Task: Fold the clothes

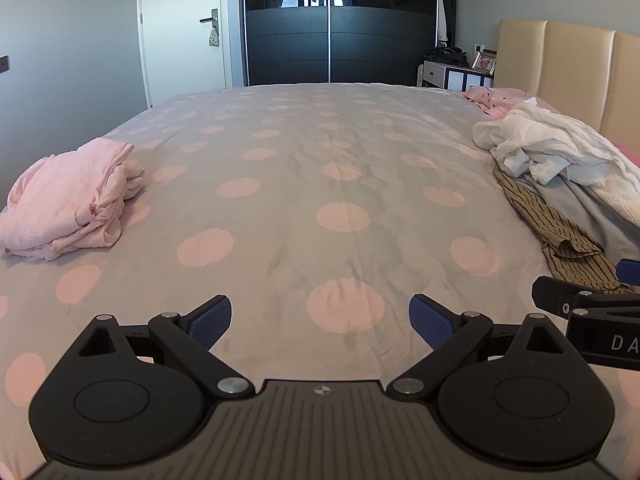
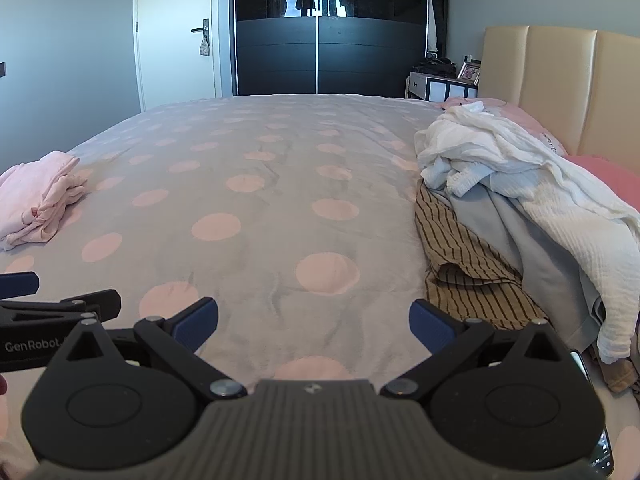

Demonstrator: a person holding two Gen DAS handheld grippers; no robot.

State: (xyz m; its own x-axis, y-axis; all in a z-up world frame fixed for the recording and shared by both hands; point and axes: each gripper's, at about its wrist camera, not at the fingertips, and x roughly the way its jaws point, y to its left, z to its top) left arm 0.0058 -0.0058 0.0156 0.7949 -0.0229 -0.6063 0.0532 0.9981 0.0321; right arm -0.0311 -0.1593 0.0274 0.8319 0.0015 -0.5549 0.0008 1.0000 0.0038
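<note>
**Two open grippers over a bed with folded and unfolded clothes**

Left wrist view: the left gripper (image 1: 320, 322) hangs low over the bedspread (image 1: 304, 168), grey with pink dots, its jaws spread wide with nothing between the blue pads (image 1: 210, 322). A folded pink garment (image 1: 68, 200) lies on the left side of the bed. On the right side, near the padded headboard (image 1: 560, 76), sits a loose pile (image 1: 560, 184) of unfolded clothes. Part of the right gripper (image 1: 592, 316) enters at the right edge, just beside the pile's near end.

Right wrist view: the right gripper (image 2: 314, 326) also hangs low over the bedspread (image 2: 260, 184), jaws wide apart and empty. The pile shows more clearly here: a white crinkled cloth (image 2: 520, 172) lies on top, draped over a pale grey garment (image 2: 516, 240), with a brown striped garment (image 2: 464, 272) underneath, spreading toward the gripper's right pad. The folded pink garment (image 2: 36, 200) lies well apart at the far left. The left gripper (image 2: 48, 312) shows at the left edge.

Background: a dark wardrobe (image 2: 328, 28), a white door (image 2: 176, 32) and a nightstand (image 2: 440, 84) stand beyond the bed.
</note>
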